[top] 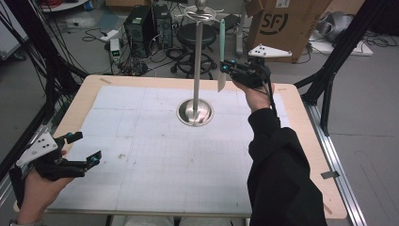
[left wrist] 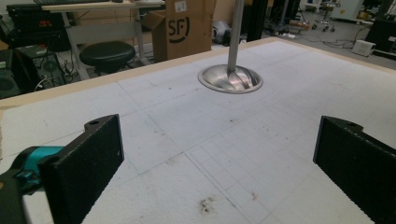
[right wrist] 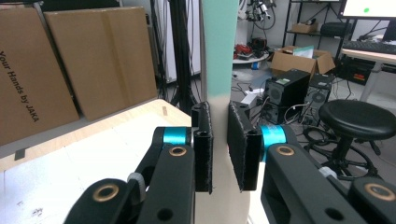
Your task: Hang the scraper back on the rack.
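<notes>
Nearest you, your left gripper (top: pixel 84 149) idles low over the white mat (top: pixel 155 155), jaws spread wide, holding nothing. Further out, your right gripper (top: pixel 225 67) is clamped on the mint-handled knife (top: pixel 221 56), which hangs beside the steel stand (top: pixel 198 66). Looks like it's hooked up top, so probably just the letting go is left. Beyond the table: a stool (top: pixel 195 35), PC towers (top: pixel 150 23), and cardboard boxes (top: pixel 287 23).

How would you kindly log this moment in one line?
right gripper: shut on knife | knife: hanging at rack | left gripper: open

One steel stand (top: pixel 195 112); one mint-handled utensil (top: pixel 221 42); two tools, left (top: pixel 84 149) and right (top: pixel 229 68); one white mat (top: pixel 141 155)
</notes>
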Demonstrator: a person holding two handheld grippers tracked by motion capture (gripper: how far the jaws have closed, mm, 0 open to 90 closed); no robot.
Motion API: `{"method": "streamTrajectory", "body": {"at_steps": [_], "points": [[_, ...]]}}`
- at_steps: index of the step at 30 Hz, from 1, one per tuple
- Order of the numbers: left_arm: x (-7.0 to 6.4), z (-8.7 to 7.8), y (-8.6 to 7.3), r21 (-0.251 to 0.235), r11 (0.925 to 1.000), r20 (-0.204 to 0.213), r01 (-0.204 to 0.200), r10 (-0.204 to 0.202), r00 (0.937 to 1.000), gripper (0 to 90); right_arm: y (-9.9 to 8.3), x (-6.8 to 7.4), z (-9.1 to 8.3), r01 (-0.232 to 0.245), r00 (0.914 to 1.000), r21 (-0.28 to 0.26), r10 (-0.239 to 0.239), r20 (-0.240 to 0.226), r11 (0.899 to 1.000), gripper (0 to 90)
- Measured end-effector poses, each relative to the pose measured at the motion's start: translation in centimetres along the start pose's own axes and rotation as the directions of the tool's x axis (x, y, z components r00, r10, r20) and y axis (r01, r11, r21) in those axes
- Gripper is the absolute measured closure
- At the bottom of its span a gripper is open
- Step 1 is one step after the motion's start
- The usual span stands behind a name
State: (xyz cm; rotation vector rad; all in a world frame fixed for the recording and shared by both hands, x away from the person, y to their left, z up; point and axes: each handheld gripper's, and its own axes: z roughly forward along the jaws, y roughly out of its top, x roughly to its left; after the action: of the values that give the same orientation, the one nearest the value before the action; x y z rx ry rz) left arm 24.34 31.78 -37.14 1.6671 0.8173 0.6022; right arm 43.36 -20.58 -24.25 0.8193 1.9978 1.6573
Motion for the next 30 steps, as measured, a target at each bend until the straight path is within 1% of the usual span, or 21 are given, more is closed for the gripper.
{"method": "streamTrajectory", "body": {"at_steps": [9,10,20,22,24,30], "points": [[-0.01,0.04,-0.06,0.003,1.0,-0.002,-0.001,0.001,1.0,2.2,0.03,-0.26,-0.16,0.001,0.9998,-0.016,0.0,0.022,1.0,81.1],[-0.02,0.05,-0.07,0.003,1.0,-0.001,0.0,0.0,1.0,2.3,0.04,-0.26,-0.21,-0.006,0.9998,-0.013,0.007,0.021,1.0,81.1],[0.0,0.04,-0.07,0.003,1.0,-0.002,-0.001,0.001,1.0,2.2,-0.04,-0.3,0.06,-0.004,1.0,-0.013,0.005,0.005,1.0,81.1],[0.02,0.0,-0.03,-0.002,1.0,0.001,0.005,-0.005,1.0,2.2,-0.07,-0.33,0.14,-0.004,1.0,-0.012,0.004,0.0,1.0,81.1],[0.01,-0.09,0.06,-0.009,0.9999,0.001,0.006,-0.006,1.0,2.2,-0.12,-0.34,0.27,-0.002,1.0,-0.009,0.002,0.001,1.0,81.1],[0.14,-0.25,0.04,-0.009,0.9999,-0.004,0.008,-0.008,1.0,2.3,-0.11,-0.41,0.42,-0.005,1.0,-0.009,0.005,0.006,1.0,81.1]]}}
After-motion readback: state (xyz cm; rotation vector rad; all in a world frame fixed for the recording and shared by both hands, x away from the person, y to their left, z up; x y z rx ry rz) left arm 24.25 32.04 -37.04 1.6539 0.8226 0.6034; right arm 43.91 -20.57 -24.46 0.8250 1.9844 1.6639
